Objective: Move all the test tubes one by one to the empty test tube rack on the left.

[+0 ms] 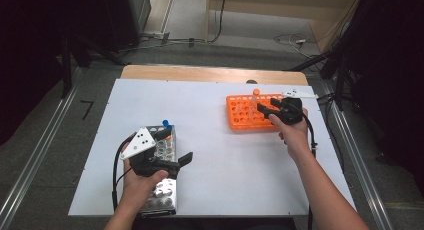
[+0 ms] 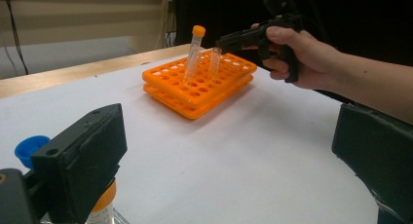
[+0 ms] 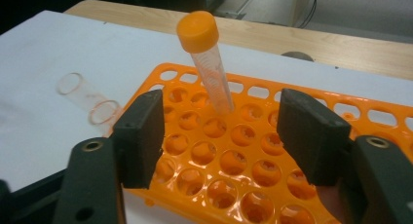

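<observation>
white table (image 1: pixel 215 155) w/ wood edge, grey floor, cables behind. orange rack (image 1: pixel 239 121) far right, capped tube (image 3: pixel 207 63) standing in it. right gripper (image 3: pixel 224 136) jaws spread, empty, over rack; left gripper (image 1: pixel 175 147) spread wide by metal rack (image 1: pixel 162 192).

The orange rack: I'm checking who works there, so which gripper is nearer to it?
Right. The right gripper hovers over the orange rack, while the left gripper sits across the table by the metal rack.
</observation>
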A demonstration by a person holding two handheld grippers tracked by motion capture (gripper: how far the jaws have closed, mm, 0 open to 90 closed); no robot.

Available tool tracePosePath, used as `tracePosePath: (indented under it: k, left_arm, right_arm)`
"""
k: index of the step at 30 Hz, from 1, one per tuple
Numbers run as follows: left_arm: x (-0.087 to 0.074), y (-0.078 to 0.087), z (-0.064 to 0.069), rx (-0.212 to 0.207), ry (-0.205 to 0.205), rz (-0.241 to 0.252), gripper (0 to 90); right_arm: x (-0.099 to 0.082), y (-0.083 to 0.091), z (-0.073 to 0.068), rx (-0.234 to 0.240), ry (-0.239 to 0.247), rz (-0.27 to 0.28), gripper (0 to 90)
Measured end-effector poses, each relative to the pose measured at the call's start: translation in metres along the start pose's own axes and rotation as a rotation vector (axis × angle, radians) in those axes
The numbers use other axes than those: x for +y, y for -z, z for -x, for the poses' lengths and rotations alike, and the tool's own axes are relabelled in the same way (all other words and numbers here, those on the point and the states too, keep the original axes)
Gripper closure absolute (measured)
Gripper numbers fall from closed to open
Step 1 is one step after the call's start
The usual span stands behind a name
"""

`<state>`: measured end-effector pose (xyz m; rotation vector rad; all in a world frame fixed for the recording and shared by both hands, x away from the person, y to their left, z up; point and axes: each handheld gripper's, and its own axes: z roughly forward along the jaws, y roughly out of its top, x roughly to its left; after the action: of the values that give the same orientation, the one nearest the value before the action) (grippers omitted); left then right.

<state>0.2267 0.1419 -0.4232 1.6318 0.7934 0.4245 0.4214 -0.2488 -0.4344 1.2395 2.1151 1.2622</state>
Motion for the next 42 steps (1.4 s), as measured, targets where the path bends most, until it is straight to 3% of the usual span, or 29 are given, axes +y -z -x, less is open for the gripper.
tracePosePath:
  k: [6,12,17,23,28,32,42]
  left_arm:
    - [0.001,-0.002,0.003,-0.004,0.002,0.001,0.0]
    - [0.002,-0.004,0.006,-0.015,-0.001,0.0,0.0]
    - [0.002,-0.007,0.009,-0.024,-0.005,-0.003,0.0]
    - [0.002,-0.009,0.012,-0.031,-0.005,-0.007,0.0]
    - [0.003,-0.01,0.014,-0.034,-0.012,-0.013,0.0]
    - [0.003,-0.01,0.015,-0.031,-0.013,-0.013,0.0]
    - [0.003,-0.012,0.017,-0.033,-0.018,-0.022,0.0]
  right_arm:
    - [0.001,-0.023,0.006,0.004,-0.016,-0.03,47.2]
    - [0.004,-0.041,0.002,0.002,0.016,-0.063,56.7]
    - [0.003,-0.053,0.001,-0.022,0.004,-0.078,61.8]
    - [0.002,-0.06,0.002,-0.012,-0.015,-0.07,67.0]
    - [0.001,-0.06,0.001,-0.038,0.018,-0.064,72.3]
    - [0.003,-0.056,0.002,-0.03,0.012,-0.029,72.7]
    - [0.014,-0.026,-0.004,-0.018,0.029,0.06,72.8]
